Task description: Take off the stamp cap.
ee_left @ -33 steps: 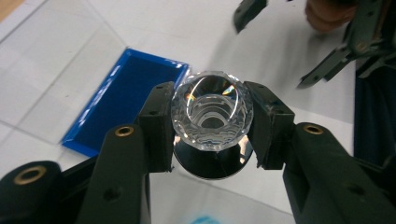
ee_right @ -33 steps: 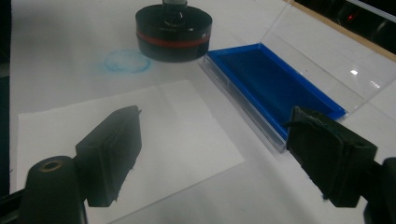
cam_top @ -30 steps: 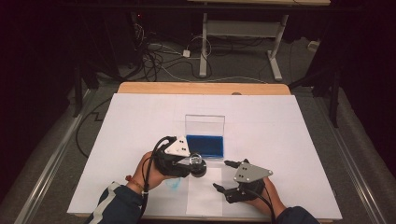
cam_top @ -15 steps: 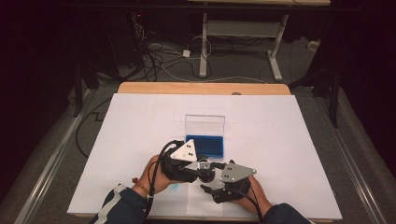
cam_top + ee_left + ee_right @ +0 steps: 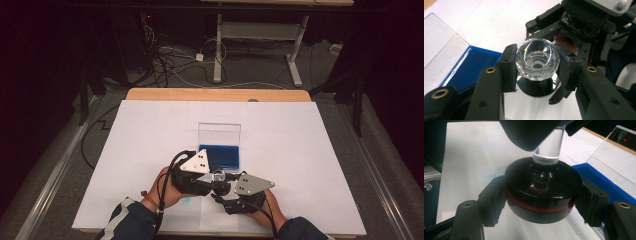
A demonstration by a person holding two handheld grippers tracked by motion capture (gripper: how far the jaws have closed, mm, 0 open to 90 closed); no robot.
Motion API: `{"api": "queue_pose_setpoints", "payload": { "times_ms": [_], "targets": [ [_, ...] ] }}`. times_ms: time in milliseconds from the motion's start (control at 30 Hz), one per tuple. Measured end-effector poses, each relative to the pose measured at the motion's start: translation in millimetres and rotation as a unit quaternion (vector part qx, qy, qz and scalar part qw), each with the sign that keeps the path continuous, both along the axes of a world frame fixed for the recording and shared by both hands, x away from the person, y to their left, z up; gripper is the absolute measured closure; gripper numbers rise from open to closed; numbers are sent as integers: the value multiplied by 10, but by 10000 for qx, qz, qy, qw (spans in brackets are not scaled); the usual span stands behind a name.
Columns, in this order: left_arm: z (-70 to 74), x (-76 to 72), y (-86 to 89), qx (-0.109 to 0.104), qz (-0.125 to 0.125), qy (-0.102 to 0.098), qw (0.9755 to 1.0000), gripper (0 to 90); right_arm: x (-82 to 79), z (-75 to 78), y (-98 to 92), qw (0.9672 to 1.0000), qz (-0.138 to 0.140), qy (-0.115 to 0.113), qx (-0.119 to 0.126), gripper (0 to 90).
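Nearest the person, the right gripper (image 5: pixel 218 196) sits just in front of the blue-lined case (image 5: pixel 220 156), its jaws having just been closing around the black disc base (image 5: pixel 541 192) of a crystal trophy-like piece; in the right gripper view the pads (image 5: pixel 494 200) stand at either flank of the disc with its red band, touching or all but touching, and I cannot tell whether they yet press firmly. Right beside it, a little closer to the case, the left gripper (image 5: pixel 537 66) is clamped on the faceted crystal head (image 5: pixel 537 59), holding the piece upright by its top so the base hangs free for the other gripper to take. That looks like the reason for the two-handed hold: one gripper steadies the fragile glass top while the other secures the heavier base, either to twist them apart or to pass the piece over. The piece is thus raised just off the white surface (image 5: pixel 310 165), directly before the case. Beyond it the case lies open, blue velvet tray empty, its clear lid (image 5: pixel 219 133) standing upright at the far edge, probably ready to receive the piece
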State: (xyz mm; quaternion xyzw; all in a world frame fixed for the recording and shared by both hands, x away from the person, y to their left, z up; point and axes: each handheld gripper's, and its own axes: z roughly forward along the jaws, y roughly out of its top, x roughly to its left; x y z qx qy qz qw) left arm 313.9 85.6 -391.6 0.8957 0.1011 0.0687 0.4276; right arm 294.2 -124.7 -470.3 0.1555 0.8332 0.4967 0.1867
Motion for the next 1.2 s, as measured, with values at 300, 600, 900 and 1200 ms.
{"api": "queue_pose_setpoints", "payload": {
  "times_ms": [300, 600, 900, 1200],
  "targets": [
    [-9, 6, 9, -18, -43, 12, 10000, 542, -8, -21, 5, 9999, -56, -30, -95, 381],
    [-36, 8, -5, 68, -71, 29, 9999, 541, -15, -12, 1, 9994, -38, -70, -338, 388],
    [-53, 18, -7, 55, -132, 100, 9998, 542, -16, 4, 2, 9985, 14, -19, -550, 390],
    [-48, 40, -4, -135, -215, 216, 9994, 542, -84, 0, 60, 9938, 224, -289, -1049, 393]
  ]
}}
